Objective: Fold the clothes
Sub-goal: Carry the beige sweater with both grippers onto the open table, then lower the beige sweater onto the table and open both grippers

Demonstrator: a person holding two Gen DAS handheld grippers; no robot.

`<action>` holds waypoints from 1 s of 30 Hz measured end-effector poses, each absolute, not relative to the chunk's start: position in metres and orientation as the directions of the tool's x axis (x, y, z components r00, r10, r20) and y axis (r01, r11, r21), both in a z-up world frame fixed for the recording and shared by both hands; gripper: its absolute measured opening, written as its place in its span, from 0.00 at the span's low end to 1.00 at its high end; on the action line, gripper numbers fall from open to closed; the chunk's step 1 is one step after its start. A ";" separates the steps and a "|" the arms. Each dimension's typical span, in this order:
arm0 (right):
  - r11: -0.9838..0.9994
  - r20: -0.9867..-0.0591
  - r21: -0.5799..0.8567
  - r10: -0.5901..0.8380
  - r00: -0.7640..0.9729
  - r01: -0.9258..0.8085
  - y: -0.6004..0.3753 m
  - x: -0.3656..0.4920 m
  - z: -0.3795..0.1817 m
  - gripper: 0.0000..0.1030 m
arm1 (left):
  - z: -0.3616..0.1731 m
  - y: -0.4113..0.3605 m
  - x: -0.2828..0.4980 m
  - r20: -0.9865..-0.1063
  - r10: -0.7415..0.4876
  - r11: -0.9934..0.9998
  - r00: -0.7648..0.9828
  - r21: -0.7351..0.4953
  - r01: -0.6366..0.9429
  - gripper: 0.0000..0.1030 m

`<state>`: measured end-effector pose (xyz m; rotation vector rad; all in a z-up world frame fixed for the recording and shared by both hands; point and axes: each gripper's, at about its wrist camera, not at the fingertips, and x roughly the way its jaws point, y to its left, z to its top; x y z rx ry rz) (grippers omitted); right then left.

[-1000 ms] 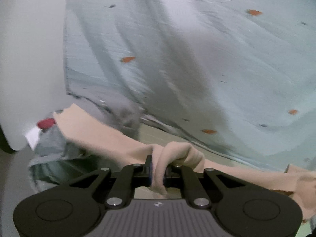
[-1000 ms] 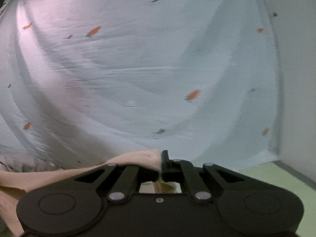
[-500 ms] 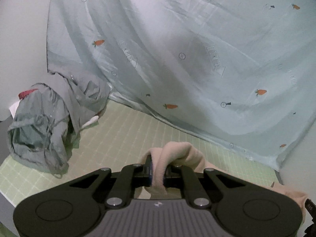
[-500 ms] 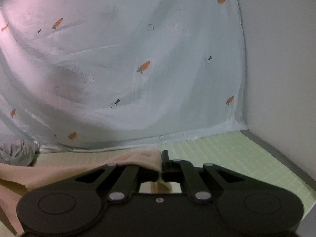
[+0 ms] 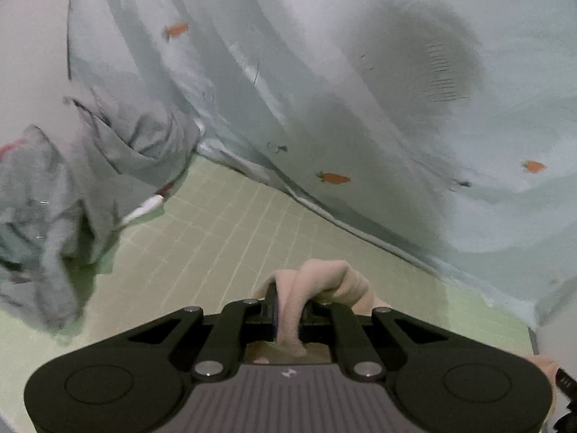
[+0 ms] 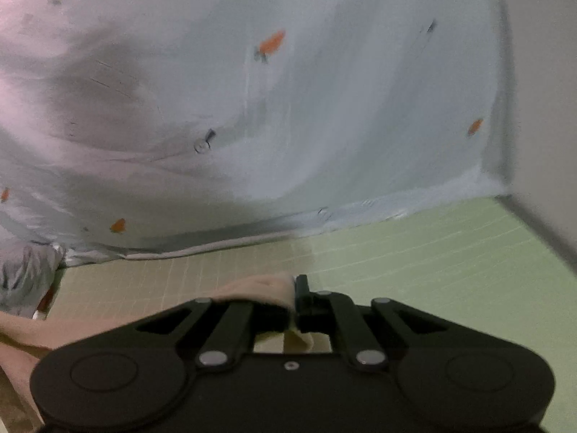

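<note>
A peach cloth (image 5: 324, 278) bunches over the jaws of my left gripper (image 5: 288, 310), which is shut on a fold of it above the green gridded mat (image 5: 223, 231). In the right wrist view the same peach cloth (image 6: 259, 288) is pinched by my right gripper (image 6: 294, 303), also shut, and trails off to the lower left. Most of the cloth hangs below both grippers, out of sight. Both views are blurred by motion.
A pale blue sheet with carrot prints (image 5: 360, 90) hangs behind the mat as a backdrop (image 6: 288, 108). A crumpled grey garment (image 5: 72, 166) lies at the mat's left side. A white wall (image 6: 541, 108) closes the right edge.
Both grippers have come down and forward toward the mat with the peach cloth still pinched. The mat and the grey garment now look larger and closer.
</note>
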<state>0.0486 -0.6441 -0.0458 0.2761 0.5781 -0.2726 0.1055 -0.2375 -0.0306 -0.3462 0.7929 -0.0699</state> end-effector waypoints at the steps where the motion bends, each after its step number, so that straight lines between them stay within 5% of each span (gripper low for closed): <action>1: 0.924 -0.583 0.195 -0.161 0.797 0.330 -0.652 0.074 -0.055 0.06 | -0.038 -0.241 0.129 -0.692 -0.188 0.937 0.697 -0.339 -0.084 0.10; 3: 0.916 -0.609 0.199 -0.164 0.776 0.349 -0.664 0.121 -0.074 0.31 | -0.058 -0.252 0.179 -0.711 -0.157 0.939 0.685 -0.323 -0.120 0.11; 4: 0.914 -0.628 0.175 -0.183 0.756 0.366 -0.666 0.138 -0.083 0.58 | -0.068 -0.258 0.198 -0.722 -0.127 0.945 0.681 -0.296 -0.138 0.14; 5: 0.912 -0.647 0.151 -0.201 0.735 0.382 -0.668 0.156 -0.092 0.73 | -0.076 -0.264 0.213 -0.734 -0.096 0.950 0.672 -0.268 -0.157 0.16; 10: 0.923 -0.673 0.104 -0.209 0.710 0.370 -0.663 0.181 -0.132 0.87 | -0.102 -0.273 0.226 -0.734 -0.092 0.948 0.673 -0.272 -0.167 0.67; 18: 0.901 -0.771 0.214 -0.082 0.631 0.378 -0.633 0.145 -0.186 0.82 | -0.162 -0.284 0.198 -0.881 -0.068 0.974 0.468 -0.161 -0.161 0.68; 23: 0.861 -0.728 0.402 0.094 0.680 0.311 -0.608 0.143 -0.192 0.51 | -0.183 -0.297 0.185 -0.917 -0.049 0.982 0.396 -0.117 -0.150 0.68; 30: 0.785 -0.734 0.529 0.233 0.638 0.322 -0.607 0.168 -0.218 0.33 | -0.200 -0.300 0.185 -0.944 -0.034 0.982 0.329 -0.093 -0.165 0.68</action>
